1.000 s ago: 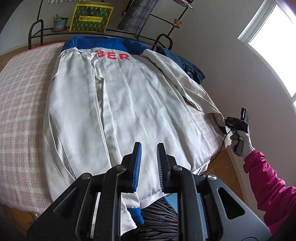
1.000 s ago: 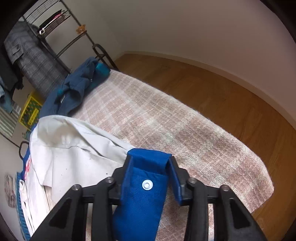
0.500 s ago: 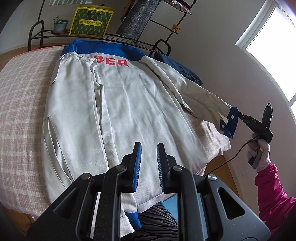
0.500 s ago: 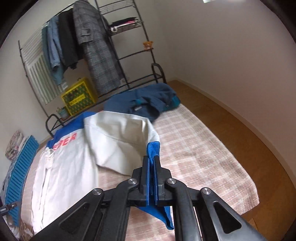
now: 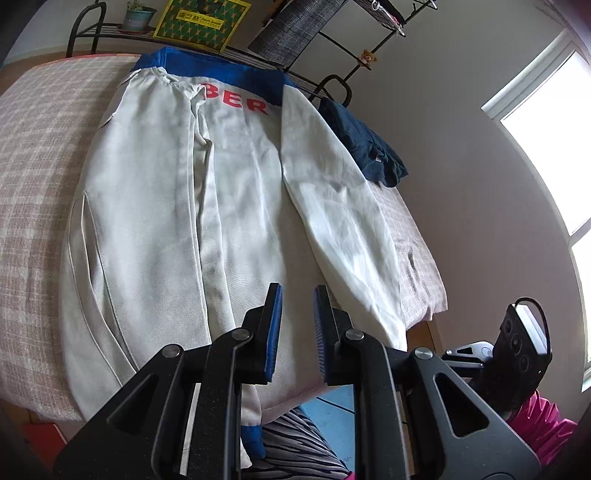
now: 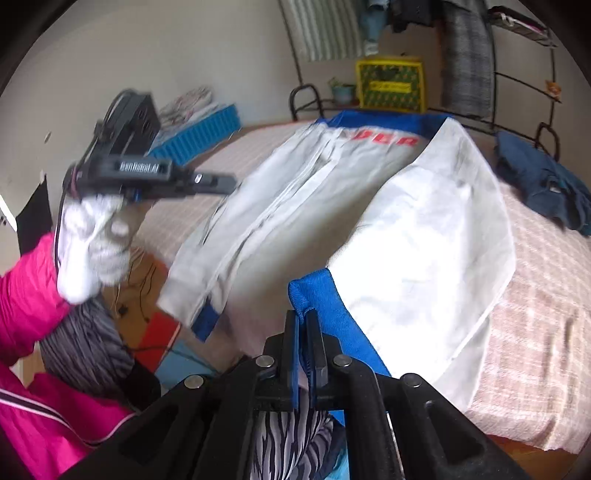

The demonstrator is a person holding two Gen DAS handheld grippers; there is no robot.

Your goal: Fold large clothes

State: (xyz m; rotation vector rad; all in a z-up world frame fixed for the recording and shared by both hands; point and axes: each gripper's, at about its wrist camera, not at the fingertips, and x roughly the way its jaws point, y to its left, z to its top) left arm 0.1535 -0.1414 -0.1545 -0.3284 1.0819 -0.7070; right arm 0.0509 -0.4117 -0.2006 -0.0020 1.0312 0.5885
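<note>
Right hand-held gripper (image 6: 302,332): jaws pinched together on blue cuff (image 6: 321,295) of sleeve (image 6: 424,258), cuff fabric sticking up between the fingers.
Left hand-held gripper (image 5: 297,317): jaws parted, nothing between them, hovering over the near hem of the jacket; seen blurred from the right view, held in a white-gloved hand (image 6: 90,243).
Jacket (image 5: 177,206): white, blue collar band at far end, red letters "BER" below it, spread flat on the bed with front placket running lengthwise.
Sleeve: white, lifted at the cuff end and laid diagonally across the right side of the jacket body, draping toward the near bed edge.
Other cuff (image 6: 207,317): blue, hanging off the near bed edge at the jacket's left side.
Bed (image 5: 33,155): pink-and-white check cover, jacket fills most of its middle.
Navy garment (image 5: 365,147): crumpled at the far right of the bed, just beside the jacket's shoulder, apart from the sleeve.
Rack (image 6: 491,122): black metal behind the bed head, grey plaid coat hanging on it.
Crate (image 6: 389,85): yellow, on the low shelf behind the bed, small potted plant (image 5: 136,16) beside it.
Person: pink jacket arm (image 6: 26,291), striped dark skirt at bottom of both views.
Window (image 5: 554,122): bright, on right wall.
</note>
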